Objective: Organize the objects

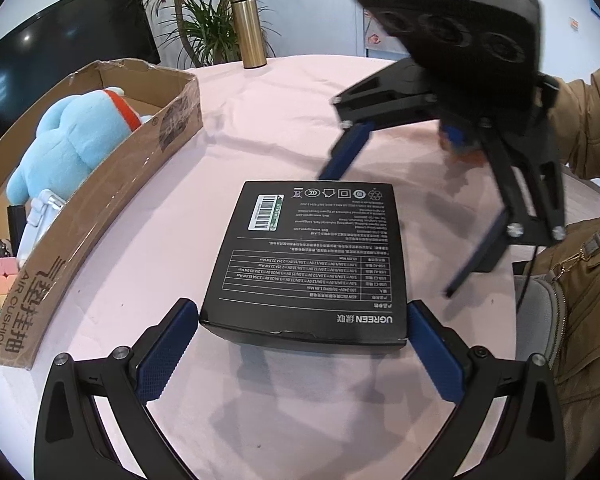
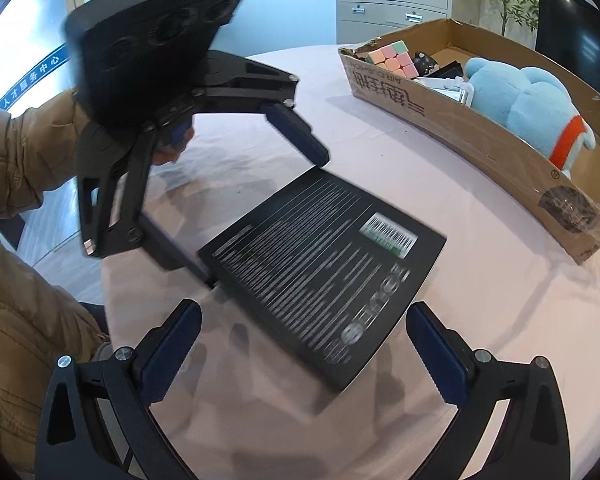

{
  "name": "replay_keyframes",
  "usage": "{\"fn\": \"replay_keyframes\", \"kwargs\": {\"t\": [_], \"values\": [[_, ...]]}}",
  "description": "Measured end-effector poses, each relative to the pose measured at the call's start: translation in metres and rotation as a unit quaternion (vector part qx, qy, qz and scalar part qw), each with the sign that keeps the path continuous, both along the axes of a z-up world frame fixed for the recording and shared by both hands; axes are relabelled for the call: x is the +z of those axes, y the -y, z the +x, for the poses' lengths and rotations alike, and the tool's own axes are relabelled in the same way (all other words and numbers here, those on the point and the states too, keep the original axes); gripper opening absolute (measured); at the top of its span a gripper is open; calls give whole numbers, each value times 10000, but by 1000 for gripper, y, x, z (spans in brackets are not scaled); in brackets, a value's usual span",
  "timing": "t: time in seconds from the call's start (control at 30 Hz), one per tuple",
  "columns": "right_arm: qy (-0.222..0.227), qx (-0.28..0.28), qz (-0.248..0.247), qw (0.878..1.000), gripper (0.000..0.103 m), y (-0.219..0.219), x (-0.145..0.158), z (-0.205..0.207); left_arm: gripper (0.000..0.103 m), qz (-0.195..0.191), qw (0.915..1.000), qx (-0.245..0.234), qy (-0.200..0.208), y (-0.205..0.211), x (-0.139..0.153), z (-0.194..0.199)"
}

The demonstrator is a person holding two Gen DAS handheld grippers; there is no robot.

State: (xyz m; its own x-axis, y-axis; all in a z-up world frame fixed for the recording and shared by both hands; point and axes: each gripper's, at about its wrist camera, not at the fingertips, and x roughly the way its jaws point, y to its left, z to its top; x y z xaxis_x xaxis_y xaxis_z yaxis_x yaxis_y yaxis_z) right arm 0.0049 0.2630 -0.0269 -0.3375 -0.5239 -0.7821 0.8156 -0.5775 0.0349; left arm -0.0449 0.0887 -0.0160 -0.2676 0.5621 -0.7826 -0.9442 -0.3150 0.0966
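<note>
Left gripper (image 1: 302, 316): jaws spread wide, near edge of black UGREEN box (image 1: 312, 256) between the blue pads (image 1: 164, 354), not clamped. Right gripper (image 2: 304, 320): jaws spread wide, empty, poised at one corner of the same box. Box: flat on pink tablecloth (image 1: 276, 120), printed side up. Cardboard box (image 1: 112, 184) on the cloth nearby, holding blue plush toy (image 1: 76, 136), pastel cube (image 2: 392, 58), white item. Gold flask (image 1: 249, 28) upright at far table edge.
</note>
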Motion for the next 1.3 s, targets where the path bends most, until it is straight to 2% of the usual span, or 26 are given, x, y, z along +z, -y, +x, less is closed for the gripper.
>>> {"fn": "replay_keyframes", "kwargs": {"t": [0.33,0.53,0.7,0.8,1.03,1.17,1.3], "values": [[406,371,-258,9982,103,10,2,10,102,-68,9997,182,-117,9,5,-4],[267,513,-270,9980,103,21,8,16,102,-104,9996,222,-164,13,8,-4],[-319,108,163,9993,103,17,13,5,102,-132,9996,206,-122,17,8,-5],[-544,196,364,9977,103,20,15,-4,102,-162,9998,128,-33,18,6,-8],[-529,650,590,9947,103,30,9,-27,102,-131,9997,63,209,20,2,-16],[-444,918,585,9931,103,34,3,-37,102,-110,9990,87,416,21,-3,-24],[-458,973,471,9931,103,31,2,-43,102,-156,9988,138,447,20,-8,-29]]}}
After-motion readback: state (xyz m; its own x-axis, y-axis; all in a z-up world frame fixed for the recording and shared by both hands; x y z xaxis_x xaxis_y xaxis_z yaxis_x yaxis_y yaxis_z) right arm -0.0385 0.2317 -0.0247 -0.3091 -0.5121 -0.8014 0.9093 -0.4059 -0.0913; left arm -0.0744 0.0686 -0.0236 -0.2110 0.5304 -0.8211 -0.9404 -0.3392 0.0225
